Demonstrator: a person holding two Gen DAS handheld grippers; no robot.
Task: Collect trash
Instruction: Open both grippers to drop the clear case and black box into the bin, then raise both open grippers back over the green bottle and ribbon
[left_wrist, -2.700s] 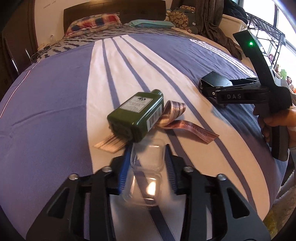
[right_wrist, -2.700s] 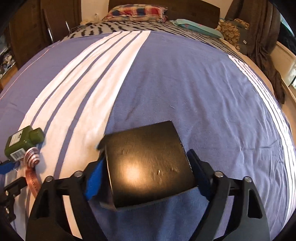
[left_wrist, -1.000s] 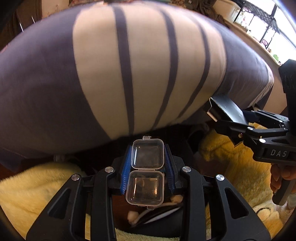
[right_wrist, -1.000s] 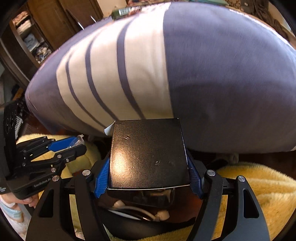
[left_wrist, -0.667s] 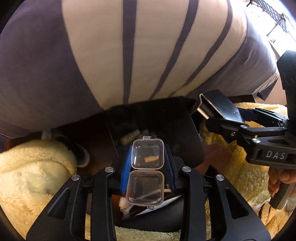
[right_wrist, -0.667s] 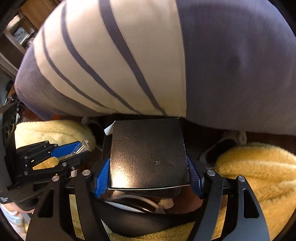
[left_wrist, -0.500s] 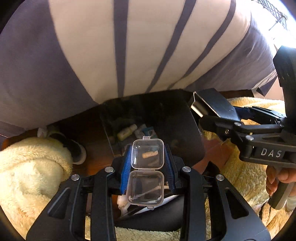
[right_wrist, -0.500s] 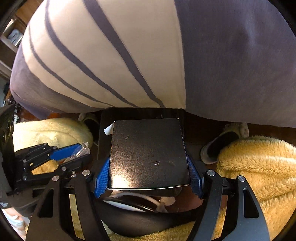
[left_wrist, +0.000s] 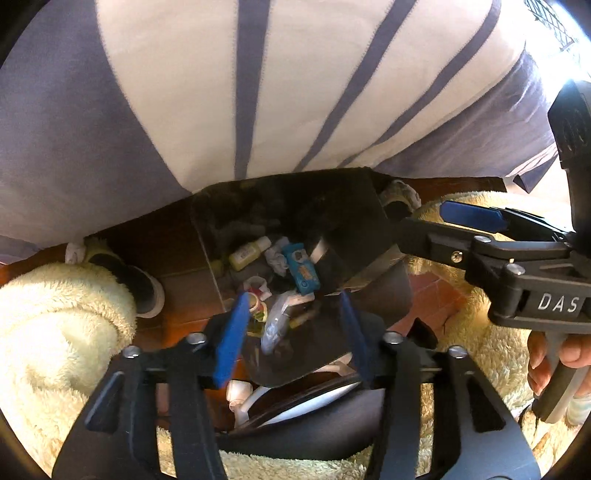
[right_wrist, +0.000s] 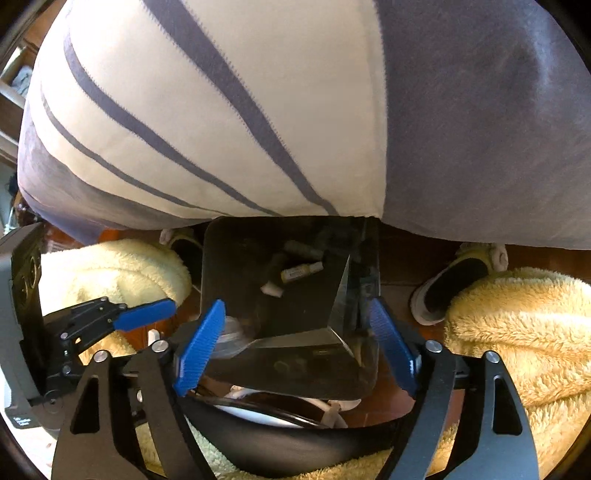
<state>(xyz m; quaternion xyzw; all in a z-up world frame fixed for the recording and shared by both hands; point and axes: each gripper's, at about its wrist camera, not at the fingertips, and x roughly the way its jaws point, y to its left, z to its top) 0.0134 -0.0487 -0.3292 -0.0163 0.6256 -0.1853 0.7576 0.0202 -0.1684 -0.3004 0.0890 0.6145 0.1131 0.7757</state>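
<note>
I see the flat black square box (right_wrist: 295, 295) lying tilted inside the smoky translucent square trash bin (right_wrist: 365, 373) at frame centre, one corner aimed at the bed. My left gripper (left_wrist: 291, 332) and right gripper (right_wrist: 295, 343) both hang above the bin, fingers spread wide, empty. The right one reads "DAS".

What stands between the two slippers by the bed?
The bin, with trash inside, stands between one slipper and the other slipper; the right wrist view shows it.
</note>
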